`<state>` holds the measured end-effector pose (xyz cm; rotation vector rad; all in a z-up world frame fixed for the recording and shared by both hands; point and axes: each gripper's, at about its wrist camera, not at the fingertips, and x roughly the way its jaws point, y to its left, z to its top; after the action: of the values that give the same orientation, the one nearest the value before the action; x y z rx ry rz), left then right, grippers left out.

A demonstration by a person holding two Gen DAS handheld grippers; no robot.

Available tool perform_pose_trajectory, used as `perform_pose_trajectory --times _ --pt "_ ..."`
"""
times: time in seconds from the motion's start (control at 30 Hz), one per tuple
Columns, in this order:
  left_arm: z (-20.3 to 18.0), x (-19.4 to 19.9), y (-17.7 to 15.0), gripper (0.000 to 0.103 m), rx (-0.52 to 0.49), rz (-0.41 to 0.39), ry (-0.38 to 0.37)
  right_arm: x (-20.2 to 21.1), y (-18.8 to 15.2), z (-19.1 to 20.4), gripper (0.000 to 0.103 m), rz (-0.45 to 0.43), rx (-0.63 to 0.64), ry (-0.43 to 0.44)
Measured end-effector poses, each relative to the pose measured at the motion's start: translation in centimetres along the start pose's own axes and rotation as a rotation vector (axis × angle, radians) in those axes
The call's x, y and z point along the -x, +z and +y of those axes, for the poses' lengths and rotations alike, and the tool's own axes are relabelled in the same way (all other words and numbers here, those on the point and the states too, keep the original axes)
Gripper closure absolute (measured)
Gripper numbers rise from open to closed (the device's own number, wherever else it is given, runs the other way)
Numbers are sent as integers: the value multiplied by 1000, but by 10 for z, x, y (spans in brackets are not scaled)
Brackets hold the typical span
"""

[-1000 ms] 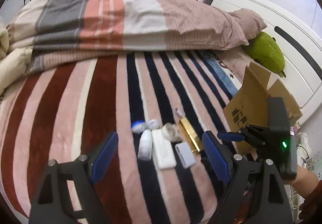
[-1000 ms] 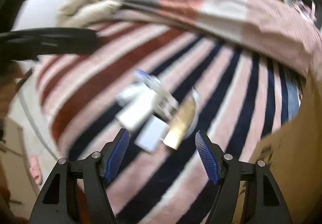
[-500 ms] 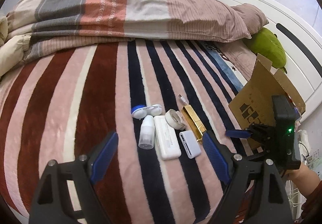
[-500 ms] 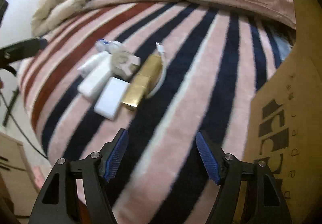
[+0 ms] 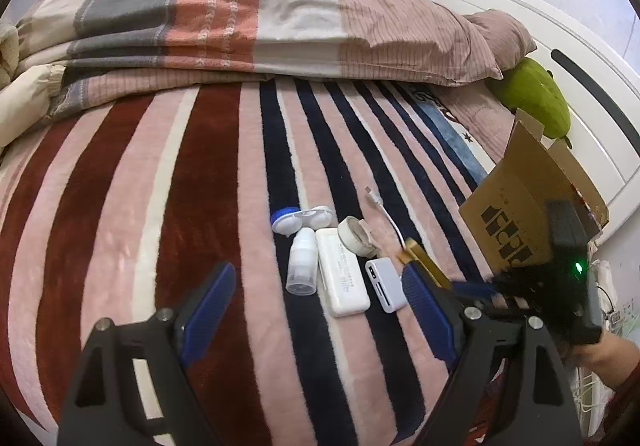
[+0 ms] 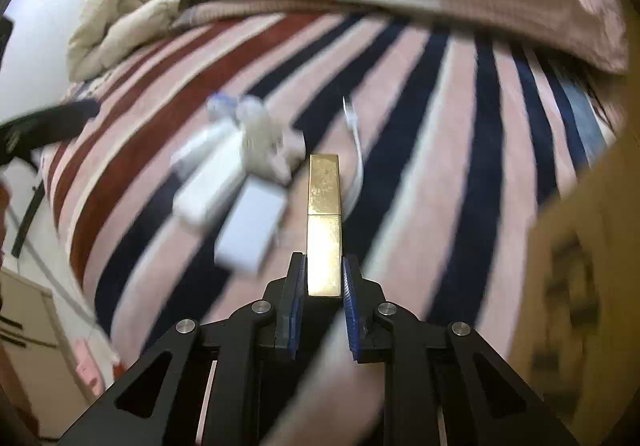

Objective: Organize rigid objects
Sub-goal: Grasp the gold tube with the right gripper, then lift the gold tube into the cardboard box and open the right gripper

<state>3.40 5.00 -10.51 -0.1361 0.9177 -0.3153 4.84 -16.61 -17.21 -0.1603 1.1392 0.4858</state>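
A cluster of small items lies on the striped blanket (image 5: 120, 205): a blue-and-white lens case (image 5: 301, 218), a small white bottle (image 5: 302, 266), a white power bank (image 5: 342, 278), a tape roll (image 5: 354, 236), a white card reader (image 5: 385, 284) and a white cable (image 5: 384, 210). A gold bar-shaped case (image 6: 324, 221) sticks out from my right gripper (image 6: 323, 278), whose blue pads are shut on its near end. In the left wrist view the gold case (image 5: 420, 262) shows beside the right gripper (image 5: 476, 288). My left gripper (image 5: 316, 306) hovers open just short of the cluster, holding nothing.
An open cardboard box (image 5: 524, 221) stands at the bed's right edge, next to the gold case. A folded striped duvet (image 5: 256, 13) lies across the far side of the bed. A green plush (image 5: 532, 101) leans against the white headboard (image 5: 568, 57). A person's hand (image 5: 600, 354) holds the right gripper.
My right gripper has come down over the gold case and shut on its near end. The left gripper has stayed open, almost in place.
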Motion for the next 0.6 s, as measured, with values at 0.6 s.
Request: perform_pose_trajectory --times 0.6 --pt "-43 6 9 20 -43 2 -170 50 12 42 90 -159 156 48"
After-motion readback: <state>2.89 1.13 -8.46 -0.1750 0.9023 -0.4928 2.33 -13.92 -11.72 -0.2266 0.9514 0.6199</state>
